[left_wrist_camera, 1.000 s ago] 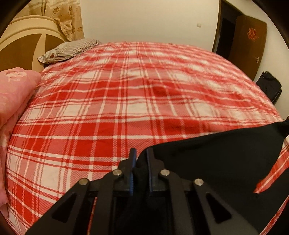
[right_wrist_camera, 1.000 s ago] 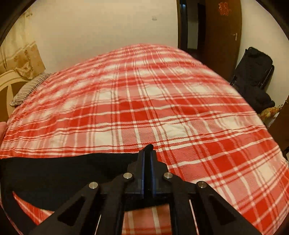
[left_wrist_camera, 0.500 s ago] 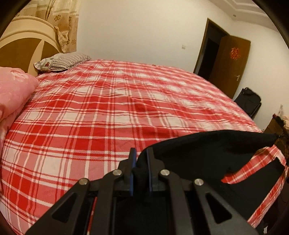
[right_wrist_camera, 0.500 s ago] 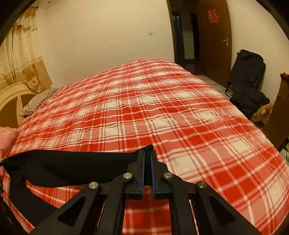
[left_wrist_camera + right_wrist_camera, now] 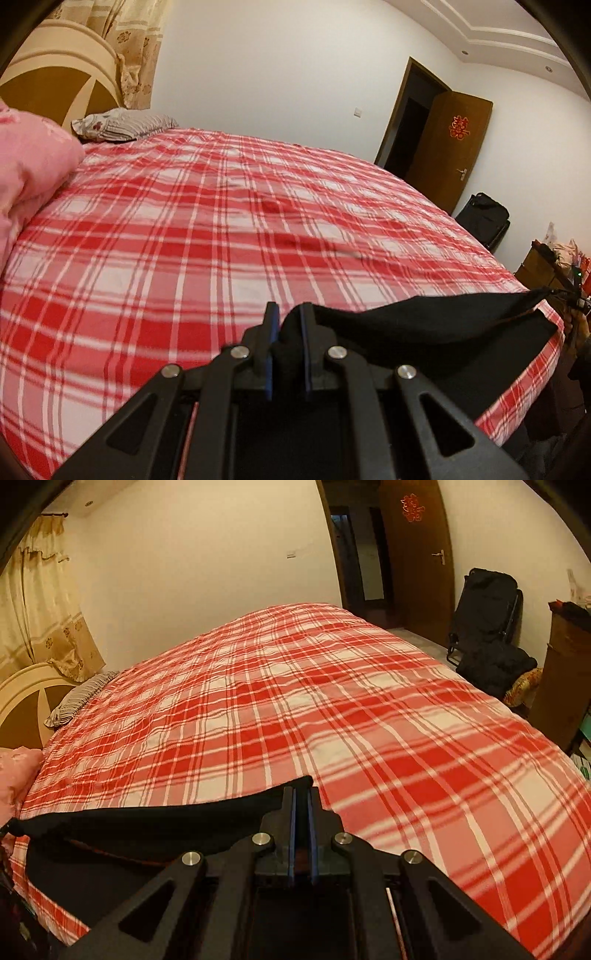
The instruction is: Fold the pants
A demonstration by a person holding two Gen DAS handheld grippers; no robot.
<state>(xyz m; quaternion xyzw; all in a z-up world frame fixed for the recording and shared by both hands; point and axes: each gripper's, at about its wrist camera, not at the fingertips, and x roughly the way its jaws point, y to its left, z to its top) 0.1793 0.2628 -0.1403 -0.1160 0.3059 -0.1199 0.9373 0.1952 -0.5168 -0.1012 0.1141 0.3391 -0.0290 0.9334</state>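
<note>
- Left claw [image 5: 287,317] is clamped almost shut on a bunched corner of the black pants [image 5: 424,325], cloth wedged right between the pads.
- Right claw [image 5: 302,794] is pinched tighter, jaws nearly together, with a thin edge of the pants [image 5: 159,823] caught at the tips.
- Between the two claws the top edge runs as a sagging band; the rest hangs below it, draping over the near edge of the bed [image 5: 221,229].
- Looks soft, light and floppy to me: no stiffness, so it will droop wherever it is unsupported and crease easily. Corners and the top hem seem the right places to hold, one at each end, as now.
- Ahead of both claws, the red plaid bed [image 5: 332,709] lies bare and flat, plenty of room to lay the cloth out.
- Far left of the left claw, a pink quilt [image 5: 33,177] and a striped pillow [image 5: 122,123] sit by the headboard; well apart, probably no obstacle.
- Beyond the bed's right side, a dark folding chair [image 5: 487,627] and an open door [image 5: 450,147], clear of the work.
</note>
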